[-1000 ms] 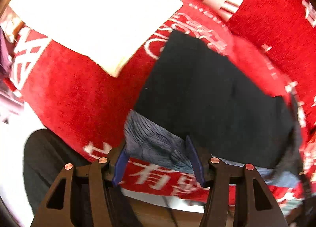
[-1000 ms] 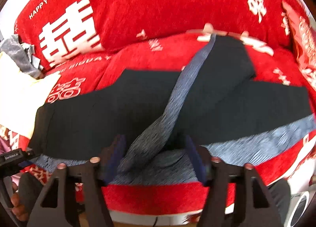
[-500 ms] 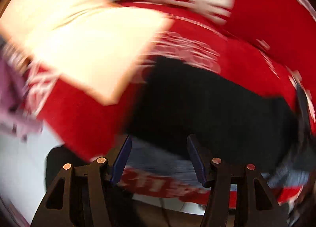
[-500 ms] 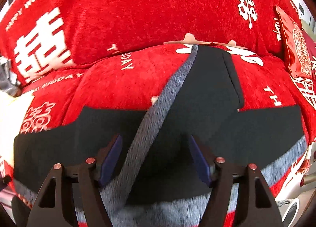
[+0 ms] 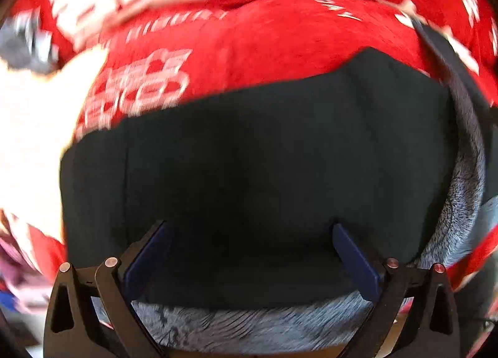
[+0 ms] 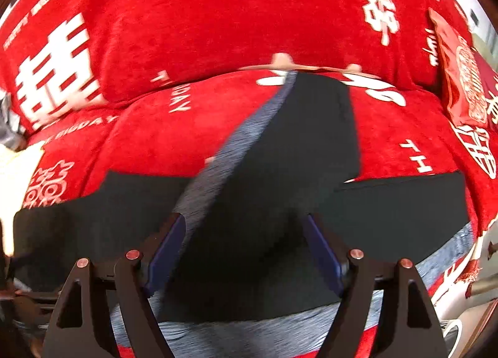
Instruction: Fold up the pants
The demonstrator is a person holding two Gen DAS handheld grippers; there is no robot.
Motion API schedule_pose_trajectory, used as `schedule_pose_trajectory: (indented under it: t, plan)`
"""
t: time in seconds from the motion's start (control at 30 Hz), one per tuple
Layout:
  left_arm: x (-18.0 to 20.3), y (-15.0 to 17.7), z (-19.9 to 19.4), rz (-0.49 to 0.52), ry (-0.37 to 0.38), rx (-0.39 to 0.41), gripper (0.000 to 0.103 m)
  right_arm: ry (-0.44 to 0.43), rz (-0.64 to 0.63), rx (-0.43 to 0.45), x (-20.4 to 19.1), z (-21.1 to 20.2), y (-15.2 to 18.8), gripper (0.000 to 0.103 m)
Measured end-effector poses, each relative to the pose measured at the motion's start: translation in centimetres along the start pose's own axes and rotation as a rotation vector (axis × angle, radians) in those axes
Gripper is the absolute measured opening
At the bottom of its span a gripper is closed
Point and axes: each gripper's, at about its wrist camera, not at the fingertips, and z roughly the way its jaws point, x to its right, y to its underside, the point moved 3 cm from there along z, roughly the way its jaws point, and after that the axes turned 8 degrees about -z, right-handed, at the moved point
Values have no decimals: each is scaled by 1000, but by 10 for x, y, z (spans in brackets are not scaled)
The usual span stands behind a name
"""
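Black soft pants with a fuzzy grey stripe [image 6: 274,190] lay flat on the red blanket with white letters [image 6: 218,16]. One leg was flipped up toward the back, so the folding had only begun. Left claw [image 5: 249,252] and right claw [image 6: 244,252] were both spread wide above the cloth, gripping nothing.

black pants [image 6: 264,202], grey-streaked edge; red sofa cover [image 6: 202,16], white lettering.
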Motion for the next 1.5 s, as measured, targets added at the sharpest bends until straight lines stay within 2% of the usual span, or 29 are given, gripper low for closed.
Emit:
schedule_pose_trajectory:
  t: [0.07,0.17,0.2,0.23,0.27,0.37,0.43,0.57,0.6,0.63,0.73,0.83,0.97,1.07,1.1,1.17,1.2,1.23,1.27,1.3,1.4,1.47,1.5]
  plan:
    - [-21,5,-2,-29,23,-5,103,6,25,1,17,11,-12,82]
    - [-29,16,-7,0,-12,3,103,27,50,-22,34,36,-35,82]
    - [-32,20,-9,11,-108,20,103,25,59,-36,36,46,-44,82]
    - [-35,25,-11,16,-168,41,103,18,65,-55,37,58,-56,82]
    - [-39,27,-14,19,-175,51,103,16,66,-62,36,65,-62,82]
    - [-50,26,-19,-8,-143,29,103,8,50,-86,23,90,-89,82]
    - [-45,28,-19,-25,-131,36,103,-1,13,-141,10,115,-104,84]
    - [-33,13,-19,-34,-78,31,103,41,-74,-268,4,155,-103,82]
    - [-24,9,-15,-28,-73,29,103,44,-77,-248,7,153,-102,72]
    - [-14,9,-15,-16,-70,29,103,73,-83,-221,13,145,-99,42]
    - [21,7,-13,40,-61,32,103,6,-27,-169,35,119,-89,3]
    - [54,8,-8,110,-25,18,103,92,24,-64,67,73,-71,0]
    - [75,20,0,160,-43,18,103,74,145,9,110,25,-39,0]
    - [65,26,-2,114,-6,8,103,-50,205,22,124,9,-23,1]
    - [60,27,-2,100,2,-1,103,-81,222,13,127,8,-23,2]
    - [43,30,0,67,14,-23,103,-83,219,7,123,8,-26,6]
    - [36,32,1,48,22,-36,103,-71,210,12,120,9,-31,19]
    - [30,34,2,31,26,-51,103,-60,205,12,114,11,-37,48]
    - [20,37,4,13,20,-67,103,-57,208,10,109,15,-42,68]
    - [16,40,5,8,8,-70,103,-62,208,13,102,19,-48,96]
    - [3,47,4,-1,-63,-72,103,-92,174,-1,70,35,-68,98]
    - [-4,48,-4,-25,-49,-60,103,-81,153,-64,45,55,-83,98]
    - [-6,48,-6,-33,-47,-55,103,-48,143,-108,33,68,-89,98]
